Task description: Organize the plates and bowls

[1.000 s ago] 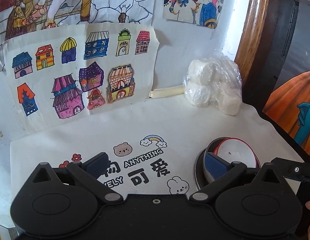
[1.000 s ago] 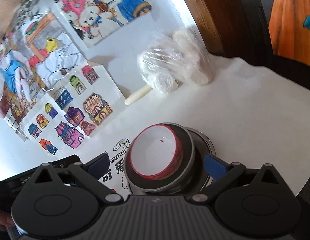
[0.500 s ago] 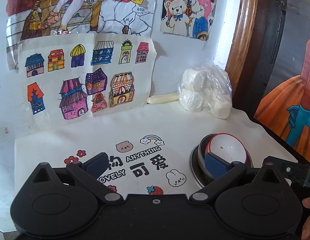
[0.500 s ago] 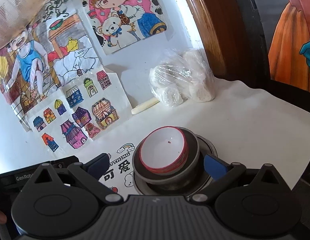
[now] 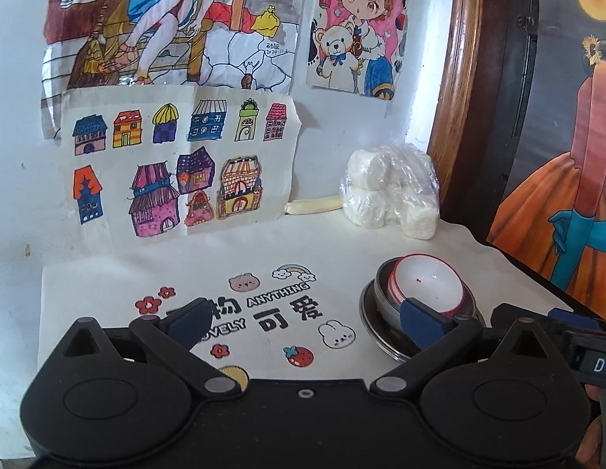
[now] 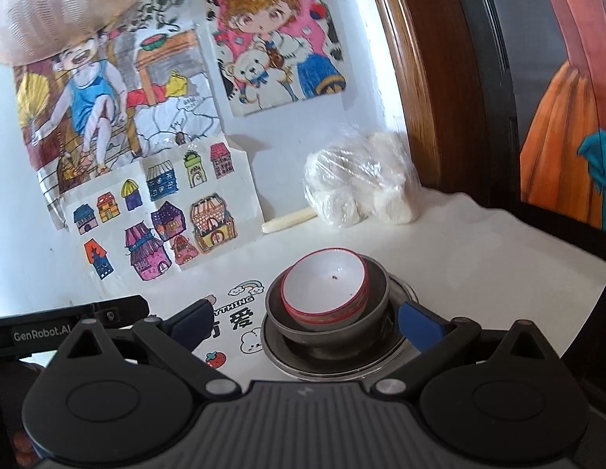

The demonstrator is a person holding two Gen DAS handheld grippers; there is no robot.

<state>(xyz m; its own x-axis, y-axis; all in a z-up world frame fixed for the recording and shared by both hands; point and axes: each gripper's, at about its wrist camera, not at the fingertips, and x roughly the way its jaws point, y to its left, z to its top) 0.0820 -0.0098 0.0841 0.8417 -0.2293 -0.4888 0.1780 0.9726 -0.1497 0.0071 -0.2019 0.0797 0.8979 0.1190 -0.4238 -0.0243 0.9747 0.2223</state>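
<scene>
- The house drawing [image 5: 174, 164] hung on the wall at the far left, well to the left of the metal plate [image 6: 334, 359] and farther back, with its lower edge reaching the white cloth [image 5: 287, 250].
- The left gripper [image 5: 303, 318] hovered over the cloth to the left of the metal plate, its jaws spread wide with nothing between them; only its right blue fingertip [image 5: 422, 318] overlapped the plate's near edge in the left wrist view, and whether it touched could not be told.
- The printed lettering [image 5: 279, 305] on the cloth lay just left of the metal plate.
- The metal plate sat on the cloth toward its right side, with a dark bowl [image 6: 299, 324] standing upright in its middle.
- A white bowl with a red rim [image 6: 326, 285] was nested inside the dark bowl, tilted slightly, with a small dark speck on its inner surface.
- The right gripper [image 6: 303, 322] hung in front of the metal plate, its jaws wide apart on either side of the stacked bowls and holding nothing; its fingertips appeared clear of the dishes.
- A clear bag of white rolls [image 6: 357, 191] rested against the wall behind the metal plate, a little to its right, with a pale stick [image 6: 289, 221] lying just to the bag's left.
- A wooden frame [image 6: 412, 78] rose beyond the bag, to the right of the metal plate.
</scene>
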